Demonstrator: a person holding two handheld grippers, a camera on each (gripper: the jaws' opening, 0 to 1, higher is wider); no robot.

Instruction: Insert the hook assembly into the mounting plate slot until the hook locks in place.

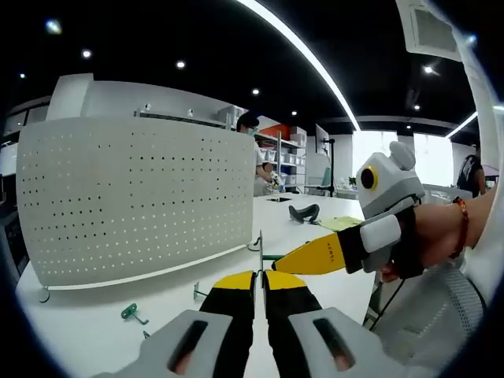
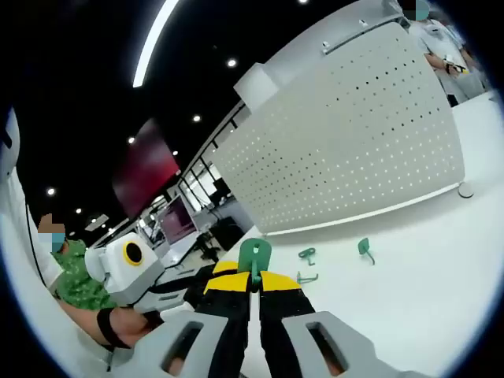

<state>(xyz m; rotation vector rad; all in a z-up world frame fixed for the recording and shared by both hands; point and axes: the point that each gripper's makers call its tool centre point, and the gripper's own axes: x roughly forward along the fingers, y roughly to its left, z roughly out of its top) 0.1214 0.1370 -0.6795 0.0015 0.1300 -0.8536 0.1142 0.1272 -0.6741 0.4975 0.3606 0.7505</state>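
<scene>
Hook (image 2: 254,256) pinched in your right gripper (image 2: 253,282), lower centre.
Your left gripper (image 1: 259,277) sits pressed together, holding nothing; perforated mounting plate (image 2: 346,134) stands upper right, spare hooks (image 2: 364,248) below it.

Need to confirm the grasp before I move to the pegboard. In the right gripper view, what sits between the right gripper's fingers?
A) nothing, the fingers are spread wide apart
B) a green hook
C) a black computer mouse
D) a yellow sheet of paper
B: the right gripper has its yellow-tipped fingers closed on the green hook, whose flat head stands up above the fingertips, short of the white pegboard.
</scene>
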